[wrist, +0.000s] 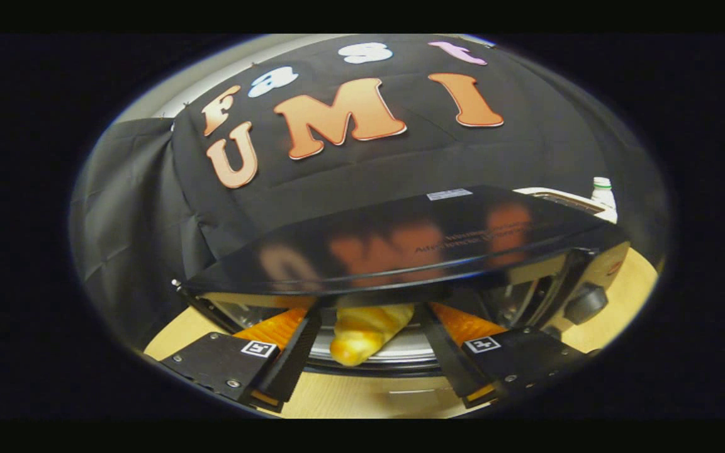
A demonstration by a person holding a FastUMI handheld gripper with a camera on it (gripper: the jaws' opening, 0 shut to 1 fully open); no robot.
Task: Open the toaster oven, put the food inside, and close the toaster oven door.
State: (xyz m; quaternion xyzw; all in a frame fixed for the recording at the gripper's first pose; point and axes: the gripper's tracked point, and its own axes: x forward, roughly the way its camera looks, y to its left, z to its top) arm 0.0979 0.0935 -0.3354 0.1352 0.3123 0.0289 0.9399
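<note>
Gripper view: gripper [372,343] fingers are standing spread, either side of the bread [365,332] without touching it. Bread is lying on a plate [403,351], just ahead at 12 o'clock. Oven [400,242] is sitting right above; knob [586,304] at 2 o'clock, bottle [603,192] beyond.

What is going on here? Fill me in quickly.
A person is working a hand-held claw at a toaster oven on a wooden table. The oven's front is open, and a golden bread roll lies on the silvery plate at the opening, under the oven's dark glossy top. The claw's fingers stand apart on either side of the roll and do not press on it. A control knob sits on the oven's front beyond the fingers. The door is not yet closed.
</note>
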